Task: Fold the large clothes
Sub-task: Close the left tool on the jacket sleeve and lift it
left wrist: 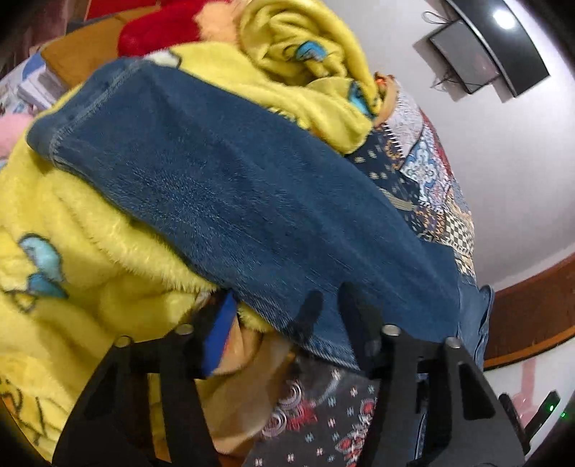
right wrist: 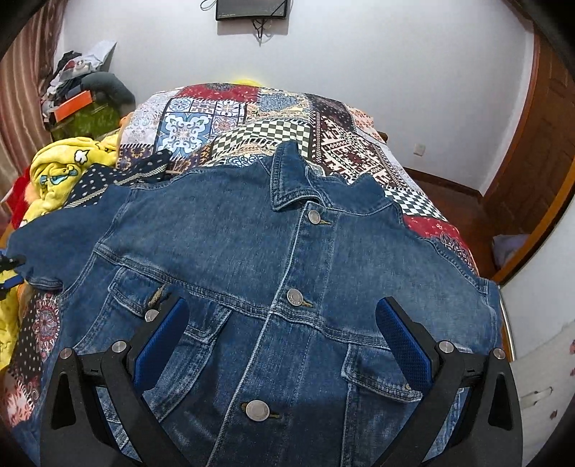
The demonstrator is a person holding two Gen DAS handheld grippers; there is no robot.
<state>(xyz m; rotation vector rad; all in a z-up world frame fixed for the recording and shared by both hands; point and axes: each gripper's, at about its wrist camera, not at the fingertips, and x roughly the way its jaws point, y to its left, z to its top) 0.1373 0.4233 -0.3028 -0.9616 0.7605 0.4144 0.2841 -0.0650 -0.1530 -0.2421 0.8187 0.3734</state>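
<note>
Lying front-up and buttoned on the bed, the denim jacket (right wrist: 273, 273) has its collar (right wrist: 291, 179) pointing toward the far wall and three metal buttons (right wrist: 295, 297) showing down the placket. Its chest pockets sit just ahead of the right gripper (right wrist: 282, 323), whose blue-padded fingers (right wrist: 404, 345) stand wide apart above the cloth, holding nothing. One sleeve (left wrist: 222, 201) extends to the side, draped over a yellow fleece blanket (left wrist: 82, 258) printed with blue cartoon figures. The left gripper (left wrist: 287, 316) meets this sleeve at its lower edge: one dark finger (left wrist: 354, 309) lies over the denim and a blue pad (left wrist: 221, 330) shows below it, so the sleeve edge sits between them, though whether they are pressed closed on it cannot be told. Beneath the jacket spreads a patchwork bedspread (right wrist: 230, 118) of tile and checker prints. A red plush item (left wrist: 158, 28) lies beyond the blanket. A dark screen (right wrist: 251, 9) hangs on the white wall, and a cluttered stand (right wrist: 82, 93) occupies the corner.
</note>
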